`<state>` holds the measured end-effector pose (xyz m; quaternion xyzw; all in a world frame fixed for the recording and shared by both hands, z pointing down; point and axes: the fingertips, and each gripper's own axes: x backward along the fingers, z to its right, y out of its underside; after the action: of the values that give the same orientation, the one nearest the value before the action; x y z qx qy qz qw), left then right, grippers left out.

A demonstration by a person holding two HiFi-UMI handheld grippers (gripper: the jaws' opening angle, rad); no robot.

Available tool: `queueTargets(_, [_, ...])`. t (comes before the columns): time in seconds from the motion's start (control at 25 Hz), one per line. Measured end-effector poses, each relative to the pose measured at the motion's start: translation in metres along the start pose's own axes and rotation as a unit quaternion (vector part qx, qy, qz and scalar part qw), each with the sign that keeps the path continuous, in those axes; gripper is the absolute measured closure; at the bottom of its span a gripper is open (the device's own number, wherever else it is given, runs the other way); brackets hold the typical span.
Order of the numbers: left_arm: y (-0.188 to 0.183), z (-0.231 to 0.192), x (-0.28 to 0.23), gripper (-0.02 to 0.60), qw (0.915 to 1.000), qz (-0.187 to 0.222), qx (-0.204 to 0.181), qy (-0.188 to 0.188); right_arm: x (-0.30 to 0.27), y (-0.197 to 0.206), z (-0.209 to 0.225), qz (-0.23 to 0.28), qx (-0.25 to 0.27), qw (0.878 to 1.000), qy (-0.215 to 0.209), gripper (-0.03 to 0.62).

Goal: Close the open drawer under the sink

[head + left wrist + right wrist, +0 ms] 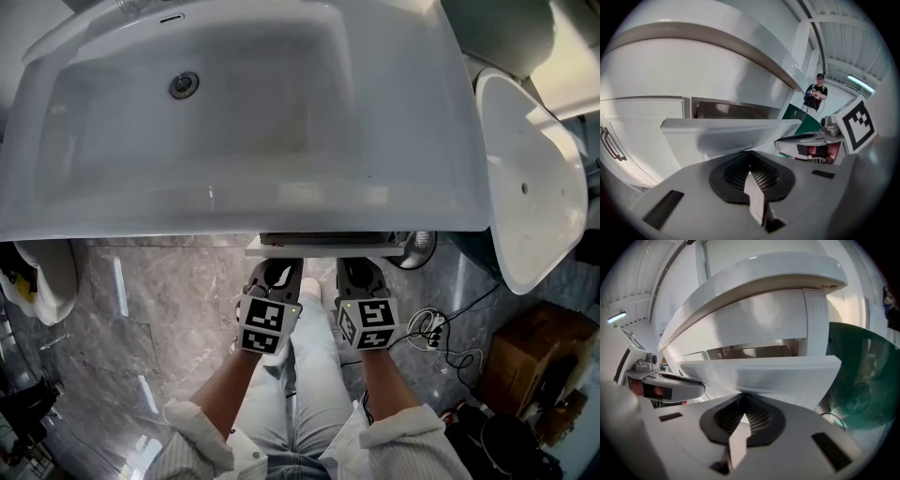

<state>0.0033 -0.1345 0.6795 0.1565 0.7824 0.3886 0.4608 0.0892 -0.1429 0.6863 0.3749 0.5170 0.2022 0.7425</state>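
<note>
Under the glossy white sink, a broad rounded-rectangle basin with a round metal drain toward its 11 o'clock, the drawer stands partly pulled out at the basin's 6 o'clock. Its flat, smooth white front just clears the rim. From below we see a slot of brownish inner wall behind that front, but not whether anything lies inside. We hold both claws side by side against the drawer front. The left claw has its jaws brought together, the black mesh-textured pads meeting in a narrow V with nothing between them, and the tip is right at the lower edge of the panel. The right claw is the same, with jaws together, nothing in its grasp, and the tip at the panel's underside. The right one shows in the left claw's view at 3 o'clock, just beside it. To the drawer's left we see a flat white cabinet door with a curved bar handle. The floor is polished grey stone with pale veins. At 3 o'clock of the head view stands a second white ceramic fixture, oval and smooth. At 4 o'clock there is a brown cardboard box, with a thin black cable looping between it and us.
</note>
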Motion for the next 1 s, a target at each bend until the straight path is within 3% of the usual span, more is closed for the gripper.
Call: queueTargets(1.0, [-0.044,-0.031,-0.036,0.566,0.9992,0.027,-0.013,-0.025,-0.043,-0.045,0.02,0.024,0.038,0.999,-0.022,0.585])
